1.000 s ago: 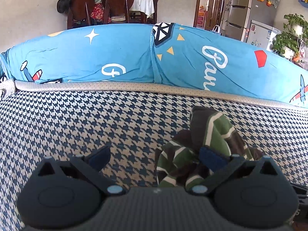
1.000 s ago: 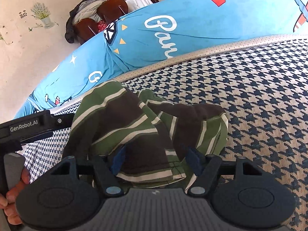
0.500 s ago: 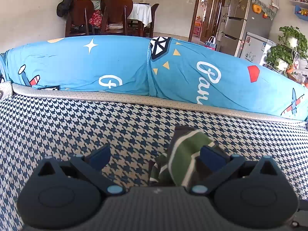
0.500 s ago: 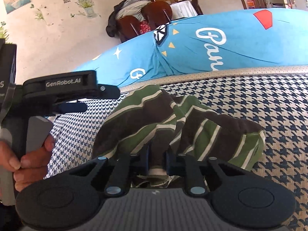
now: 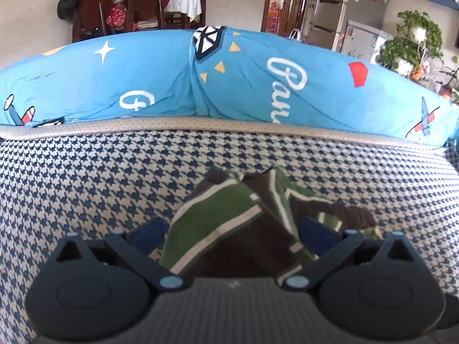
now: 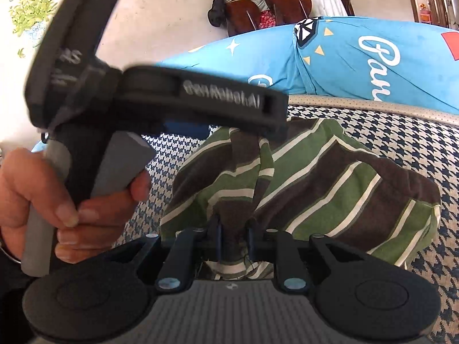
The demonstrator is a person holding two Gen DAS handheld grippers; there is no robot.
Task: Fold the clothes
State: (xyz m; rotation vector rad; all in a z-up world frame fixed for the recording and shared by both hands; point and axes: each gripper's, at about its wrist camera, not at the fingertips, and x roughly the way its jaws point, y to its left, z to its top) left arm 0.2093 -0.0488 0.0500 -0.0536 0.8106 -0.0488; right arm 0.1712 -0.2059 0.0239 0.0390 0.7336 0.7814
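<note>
Garment (image 6: 301, 183), striped green, brown and white, sits bunched on the houndstooth cushion (image 5: 86, 177), directly ahead of both sets of jaws. Your right gripper (image 6: 233, 236) is clenched on a gathered fold of the cloth, pinched narrow between its pads, with the bulk of the fabric spreading forward and to the right of those jaws. Your left gripper (image 5: 229, 233) has its jaws spread wide; a raised flap of the garment lies between them, but no pad visibly presses it, so read that one as released. From the right wrist view the left gripper crosses just above the heap's left edge, your hand (image 6: 66, 197) around its handle. Long axis of the heap: cannot tell, too crumpled. Judgement: the cloth lies unfolded and is closer to the right jaws, which already have it; the left needs its own edge to pinch. Surface is soft and patterned; a blue printed bolster (image 5: 258, 86) runs along its far side. Beyond: chairs (image 5: 126, 8), a refrigerator (image 5: 330, 11), a plant (image 5: 413, 43).
</note>
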